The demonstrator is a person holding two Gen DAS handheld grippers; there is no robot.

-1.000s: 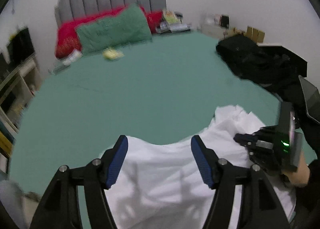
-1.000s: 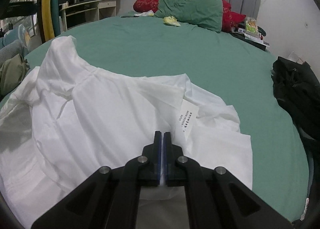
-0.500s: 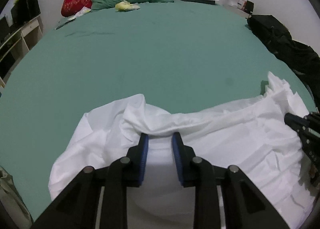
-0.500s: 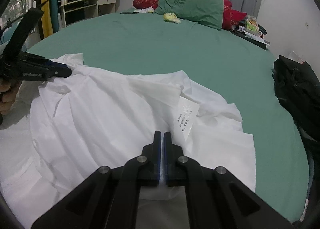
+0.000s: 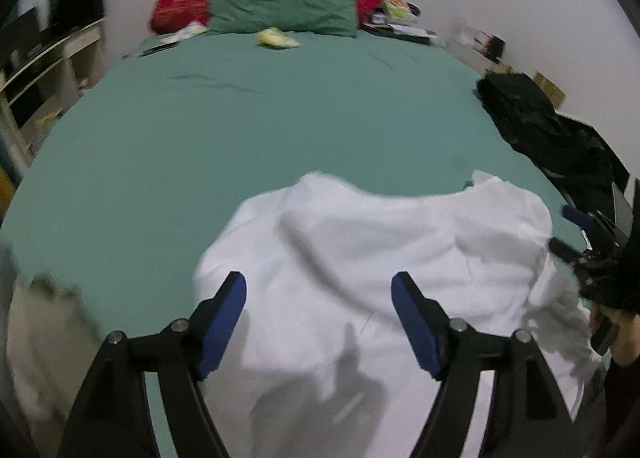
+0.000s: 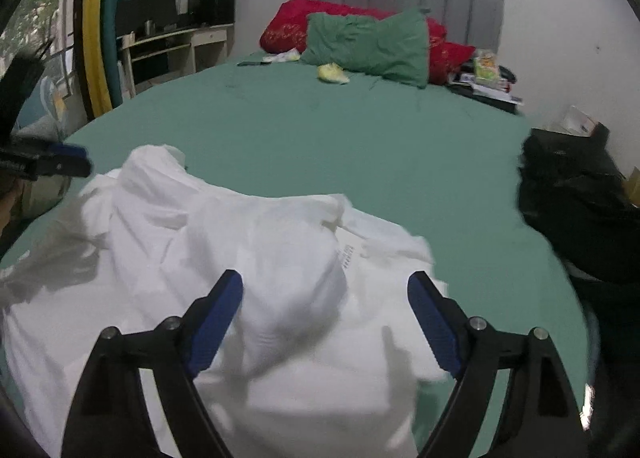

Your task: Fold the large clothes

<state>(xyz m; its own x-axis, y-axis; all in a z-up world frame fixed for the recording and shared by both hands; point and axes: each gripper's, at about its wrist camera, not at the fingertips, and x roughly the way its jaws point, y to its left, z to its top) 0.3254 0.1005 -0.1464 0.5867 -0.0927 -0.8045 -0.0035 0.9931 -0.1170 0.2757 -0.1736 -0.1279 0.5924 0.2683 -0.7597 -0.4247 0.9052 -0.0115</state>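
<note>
Letting go: both grippers hang over a white garment with nothing pinched.
Left gripper: jaws wide and opening, blue pads clear of the cloth, which sits below and between the fingers, bunched up.
Right gripper: same deal, jaws wide apart and opening, a puffy fold of the garment between the fingers but not touching the pads as far as I can see.
Garment spot: rumpled heap on the green bed sheet, spreading ahead of both sets of fingers; a printed label shows just past the right fingers.
Far past the fingertips: green pillow and red pillow.
Right of the right fingers: black clothing pile.
</note>
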